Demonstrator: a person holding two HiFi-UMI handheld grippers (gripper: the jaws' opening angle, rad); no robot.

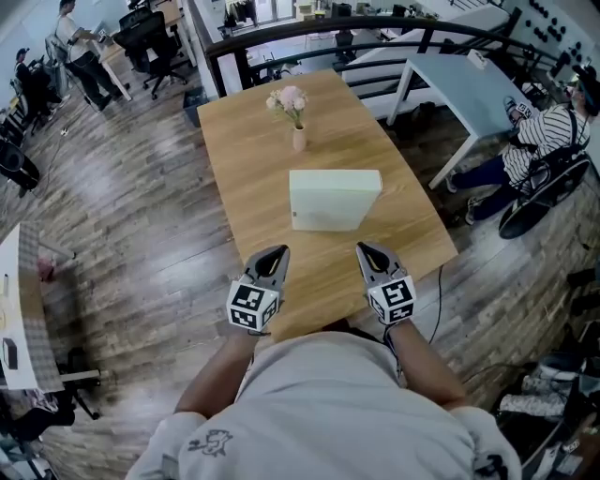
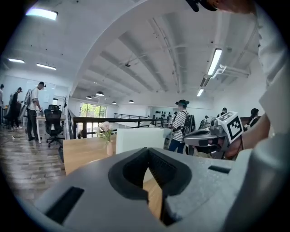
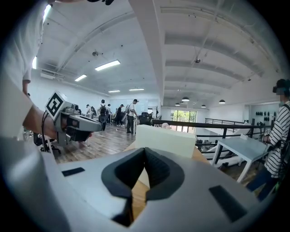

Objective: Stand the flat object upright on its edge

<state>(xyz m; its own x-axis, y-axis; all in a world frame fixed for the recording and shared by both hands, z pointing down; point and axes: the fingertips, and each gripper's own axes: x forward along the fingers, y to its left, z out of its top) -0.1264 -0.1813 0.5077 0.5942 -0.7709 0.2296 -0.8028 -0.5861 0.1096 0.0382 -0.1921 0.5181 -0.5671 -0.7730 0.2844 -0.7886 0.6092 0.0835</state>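
The white box (image 1: 334, 199) is seen lying flat on its broad face near the middle of the wooden surface (image 1: 242, 169), a little to the right. It is not yet touched by either claw. The left claw (image 1: 277, 253) and the right claw (image 1: 365, 249) are both held clenched and empty above the near edge of the surface, well short of the box, with nothing caught between the jaws. Several risks can be judged from here. With the jaws pressed together the box cannot be gripped, so it may only be pushed. If a shove is given low on the near side, the box is likely to be slid toward the far end instead of tipped up. If the box is lifted from one side only, it may be twisted or dropped back flat. Once raised on its narrow edge, it may be toppled if it is let go before it is balanced. A small vase (image 1: 298, 139) with pink flowers (image 1: 289, 98) stands just beyond the box toward the far end, slightly to the left. It could be knocked over if the box is slid or tipped away from the near side. Nothing else is seen between the claws and the box. Beyond the surface, a dark railing (image 1: 375, 26) and a pale table (image 1: 459, 84) are seen at the far right. A person in a striped shirt (image 1: 548, 131) is seated to the right, well apart.
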